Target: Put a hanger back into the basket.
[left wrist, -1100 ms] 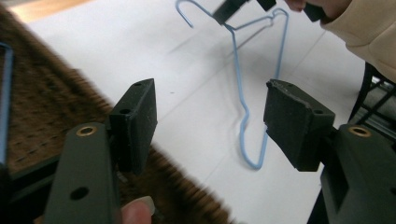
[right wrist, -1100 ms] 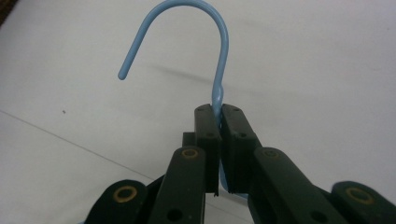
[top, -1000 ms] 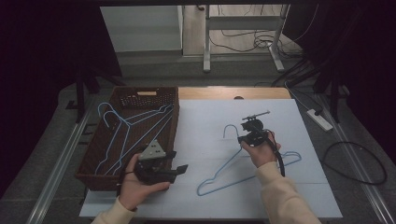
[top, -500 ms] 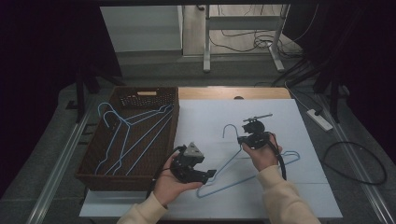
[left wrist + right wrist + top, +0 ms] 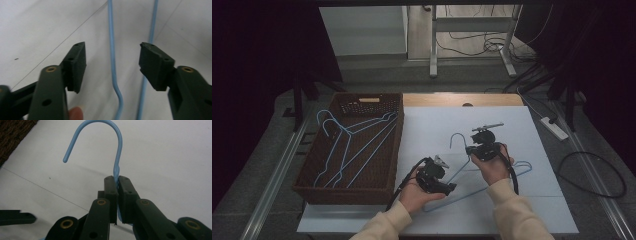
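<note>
- A person sits at the near edge of a table covered by a white sheet [image 5: 537, 135], a two-jaw gripper in each hand.
- The right gripper [image 5: 117, 195] has its jaws pressed together on the neck of a light blue wire hanger [image 5: 492, 186], just below the hook. In the right gripper view the hook [image 5: 105, 135] curves up and over to the left above the jaws.
- From above, that hanger lies near the middle of the sheet, its hook pointing toward the far edge and its triangular body spreading toward the near edge.
- The left gripper [image 5: 112, 62] has its jaws spread wide with nothing between the pads. In the left gripper view, one wire of the hanger's body runs through the gap between the jaws, touching neither.
- A brown wicker basket [image 5: 399, 145] stands along the sheet's left edge, with more light blue hangers [image 5: 357, 145] lying inside it.
</note>
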Demonstrator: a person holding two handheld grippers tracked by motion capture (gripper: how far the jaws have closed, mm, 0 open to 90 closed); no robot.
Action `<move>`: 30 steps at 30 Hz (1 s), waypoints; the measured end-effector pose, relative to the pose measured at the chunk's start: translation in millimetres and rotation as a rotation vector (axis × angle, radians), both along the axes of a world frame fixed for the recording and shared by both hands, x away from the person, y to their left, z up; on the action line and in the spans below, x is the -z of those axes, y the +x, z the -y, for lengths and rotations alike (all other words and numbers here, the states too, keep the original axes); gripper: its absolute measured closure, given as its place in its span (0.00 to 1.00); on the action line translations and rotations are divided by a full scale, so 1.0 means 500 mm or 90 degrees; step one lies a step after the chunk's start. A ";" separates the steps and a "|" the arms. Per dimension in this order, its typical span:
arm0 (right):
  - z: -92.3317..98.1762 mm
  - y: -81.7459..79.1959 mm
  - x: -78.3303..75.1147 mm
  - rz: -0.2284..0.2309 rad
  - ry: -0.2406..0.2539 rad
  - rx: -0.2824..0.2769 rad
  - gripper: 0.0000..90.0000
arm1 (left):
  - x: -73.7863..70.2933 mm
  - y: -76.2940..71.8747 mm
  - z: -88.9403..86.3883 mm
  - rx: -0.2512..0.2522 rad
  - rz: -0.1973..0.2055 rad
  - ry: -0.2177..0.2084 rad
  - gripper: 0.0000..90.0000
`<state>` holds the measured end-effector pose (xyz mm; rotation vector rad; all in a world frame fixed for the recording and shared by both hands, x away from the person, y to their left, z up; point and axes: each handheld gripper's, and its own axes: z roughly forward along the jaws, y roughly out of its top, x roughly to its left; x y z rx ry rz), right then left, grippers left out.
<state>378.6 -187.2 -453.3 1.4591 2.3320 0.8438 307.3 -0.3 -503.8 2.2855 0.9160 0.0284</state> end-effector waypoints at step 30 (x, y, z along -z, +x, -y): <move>0.153 -0.159 -0.061 0.204 0.206 -0.130 0.39 | -0.149 -0.028 -0.077 -0.029 0.008 -0.160 0.97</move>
